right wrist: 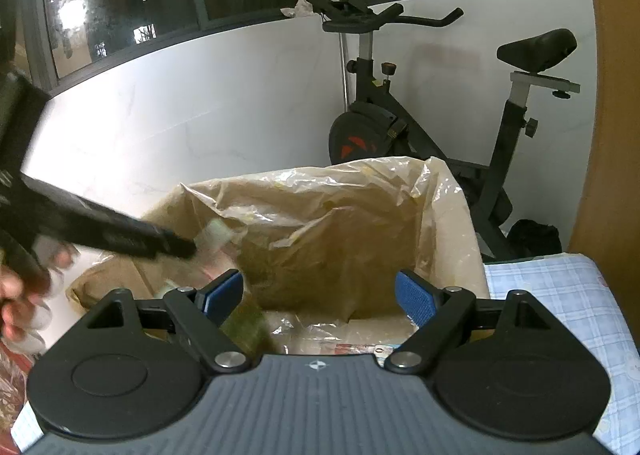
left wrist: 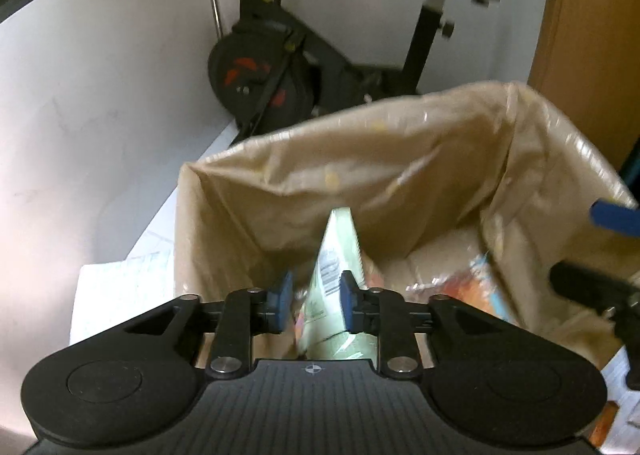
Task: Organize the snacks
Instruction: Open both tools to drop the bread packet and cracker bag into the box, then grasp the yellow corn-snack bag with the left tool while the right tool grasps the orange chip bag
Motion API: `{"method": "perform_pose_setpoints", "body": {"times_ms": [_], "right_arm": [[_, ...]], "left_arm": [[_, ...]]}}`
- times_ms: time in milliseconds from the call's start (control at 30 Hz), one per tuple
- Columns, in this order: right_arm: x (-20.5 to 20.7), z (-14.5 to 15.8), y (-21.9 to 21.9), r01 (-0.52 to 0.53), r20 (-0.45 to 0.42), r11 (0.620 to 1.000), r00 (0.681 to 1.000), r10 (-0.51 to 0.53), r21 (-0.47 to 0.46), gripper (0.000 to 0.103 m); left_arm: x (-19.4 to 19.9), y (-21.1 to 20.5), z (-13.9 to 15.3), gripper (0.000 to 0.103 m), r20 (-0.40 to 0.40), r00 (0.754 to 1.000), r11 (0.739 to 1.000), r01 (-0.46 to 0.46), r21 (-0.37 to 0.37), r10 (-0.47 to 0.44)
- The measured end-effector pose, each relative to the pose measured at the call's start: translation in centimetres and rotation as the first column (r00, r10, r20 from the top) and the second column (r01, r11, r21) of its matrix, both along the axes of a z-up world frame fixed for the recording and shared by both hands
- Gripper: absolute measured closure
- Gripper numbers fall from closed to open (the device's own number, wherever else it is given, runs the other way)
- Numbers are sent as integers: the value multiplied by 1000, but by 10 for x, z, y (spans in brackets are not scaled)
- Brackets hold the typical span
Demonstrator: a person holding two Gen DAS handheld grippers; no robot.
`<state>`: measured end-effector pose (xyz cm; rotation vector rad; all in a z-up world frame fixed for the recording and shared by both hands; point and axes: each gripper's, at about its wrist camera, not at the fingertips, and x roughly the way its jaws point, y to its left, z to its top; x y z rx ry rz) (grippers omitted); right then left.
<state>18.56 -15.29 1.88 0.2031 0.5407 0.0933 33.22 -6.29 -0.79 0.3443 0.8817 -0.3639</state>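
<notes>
I hold the left gripper (left wrist: 314, 301), jaws closed on a green snack packet (left wrist: 336, 255), over the lined box (left wrist: 304, 175) for dropping in; the right gripper (right wrist: 320, 293) waits beside it, jaws wide and empty.

Counted: 1 lined cardboard box (right wrist: 452, 215), 1 green snack packet (left wrist: 336, 251), 2 grippers, 1 exercise bike (right wrist: 420, 127), 1 checked cloth (right wrist: 560, 295).

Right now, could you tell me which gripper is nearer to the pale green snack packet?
Left. The left gripper has the pale green snack packet between its fingers over the lined box; the right gripper hangs open, empty, apart from it.
</notes>
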Motion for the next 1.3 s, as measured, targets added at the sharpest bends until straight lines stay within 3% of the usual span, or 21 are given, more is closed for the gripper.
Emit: {"method": "perform_pose_setpoints", "body": {"times_ms": [67, 433, 700, 967, 1167, 1300], "right_arm": [[0, 0, -2, 7, -6, 1000, 1000, -7, -2, 17], [-29, 15, 5, -5, 49, 1000, 999, 6, -30, 17], [-81, 18, 13, -42, 109, 998, 993, 47, -50, 17], [-117, -17, 13, -26, 44, 998, 999, 28, -55, 17], [-131, -67, 17, -36, -108, 994, 994, 25, -105, 17], [-133, -92, 24, -61, -175, 985, 984, 32, -163, 17]], "left_arm": [[-4, 2, 2, 40, 21, 1000, 1000, -8, -9, 8], [-71, 61, 54, 27, 222, 975, 980, 16, -201, 29], [-135, 122, 49, 13, 285, 954, 958, -2, -287, 88], [-169, 156, -6, 12, 213, 956, 929, -119, -352, 203], [-170, 162, -47, 12, 106, 955, 892, -214, -398, 277], [-176, 156, -66, 12, 86, 957, 895, -225, -385, 278]]}}
